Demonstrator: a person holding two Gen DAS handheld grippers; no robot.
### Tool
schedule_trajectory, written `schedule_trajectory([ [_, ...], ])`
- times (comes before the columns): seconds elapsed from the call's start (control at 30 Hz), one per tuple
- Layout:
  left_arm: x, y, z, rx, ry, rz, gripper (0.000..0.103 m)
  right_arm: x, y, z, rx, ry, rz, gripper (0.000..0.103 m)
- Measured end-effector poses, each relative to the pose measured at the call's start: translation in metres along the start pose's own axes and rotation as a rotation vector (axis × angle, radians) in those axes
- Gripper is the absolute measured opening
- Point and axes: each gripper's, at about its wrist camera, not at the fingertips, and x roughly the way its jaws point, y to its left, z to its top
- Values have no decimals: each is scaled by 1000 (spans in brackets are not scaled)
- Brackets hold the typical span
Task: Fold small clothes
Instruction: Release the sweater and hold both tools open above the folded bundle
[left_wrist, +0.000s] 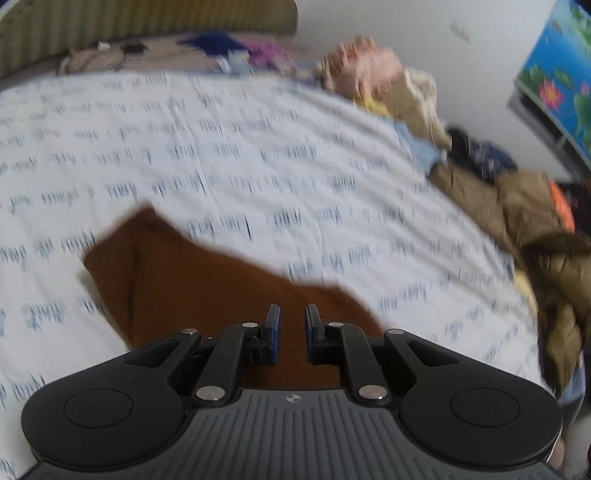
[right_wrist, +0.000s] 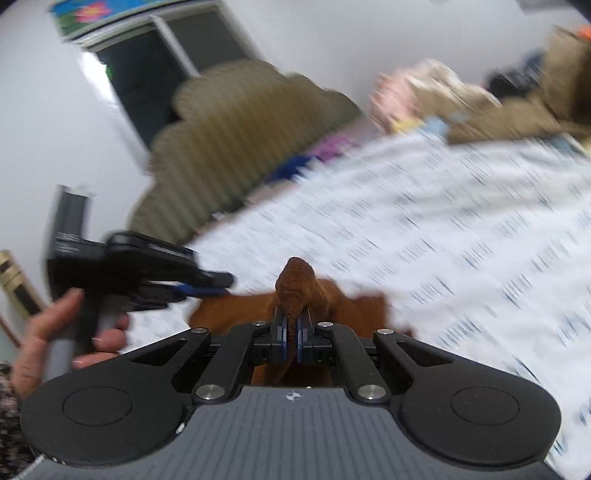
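White printed bedsheet (left_wrist: 295, 166) carries our brown garment (left_wrist: 192, 280), clothes pile (left_wrist: 517, 206) at two o'clock. Our right tongs (right_wrist: 291, 328) pinch a bunched fold of it; our left tongs (left_wrist: 291, 325) hang released above it.

Soft, even indoor light, heavy motion blur across both views, and fisheye bending at the edges.

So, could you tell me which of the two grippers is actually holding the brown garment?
The right gripper: it is clamped on a bunched fold of the brown garment, whereas the left gripper is open above it, holding nothing.
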Motion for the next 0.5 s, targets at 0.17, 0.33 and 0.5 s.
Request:
schedule_trajectory([
  [0.17, -3, -7, -45, 57, 46, 22, 13, -2, -29, -28, 81, 121, -2, 8],
  [0.33, -33, -15, -75, 141, -11, 45, 13, -17, -44, -32, 150, 149, 0, 7],
  [0.5, -39, -19, -94, 194, -13, 72, 13, -28, -43, -31, 91, 148, 3, 9],
])
